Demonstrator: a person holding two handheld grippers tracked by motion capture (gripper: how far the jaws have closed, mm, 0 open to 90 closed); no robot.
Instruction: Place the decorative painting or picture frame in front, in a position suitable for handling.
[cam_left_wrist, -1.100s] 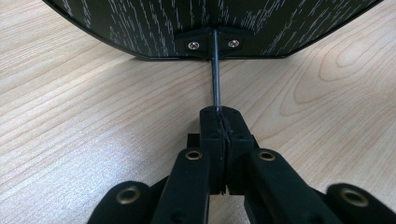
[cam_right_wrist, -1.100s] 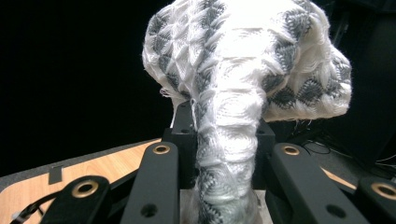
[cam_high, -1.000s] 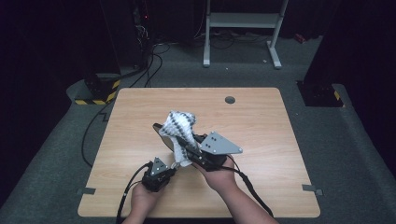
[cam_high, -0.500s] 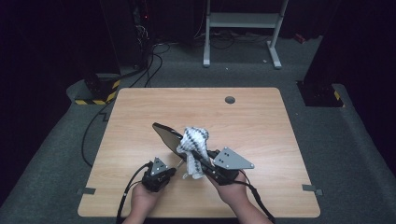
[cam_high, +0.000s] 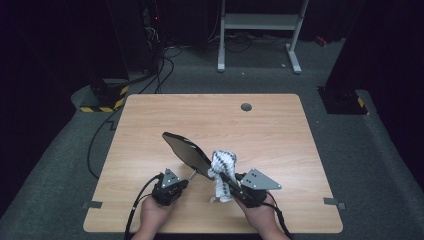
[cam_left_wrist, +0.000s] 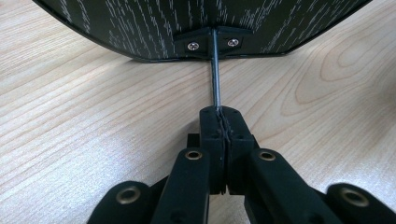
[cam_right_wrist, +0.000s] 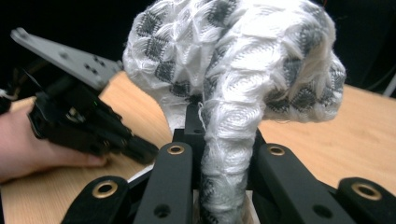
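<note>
At the near edge of the table (cam_high: 150, 125), the right gripper (cam_high: 234, 184) has its jaws clamped on a white and grey patterned cloth (cam_high: 221, 167); they have just been closing, with the cloth pinched between them. From the right gripper view, the cloth (cam_right_wrist: 233, 79) rises from between the jaws and bunches into a rounded wad above the tips. Up and to the left of that wad in the high view lies the dark oval panel (cam_high: 186, 150), a mirror-like plate tilted up off the wood, with its long axis running from the far left down toward the near right. The wad sits against the panel's near right end, judged to be touching or almost touching. The left gripper (cam_high: 184, 181) is shut on a thin metal stem (cam_left_wrist: 215, 70), which enters a screwed bracket on the panel's wood-grained back. The right gripper is therefore the nearer one to the panel's face, and a wiping stroke would probably run up and left along that long axis.
</note>
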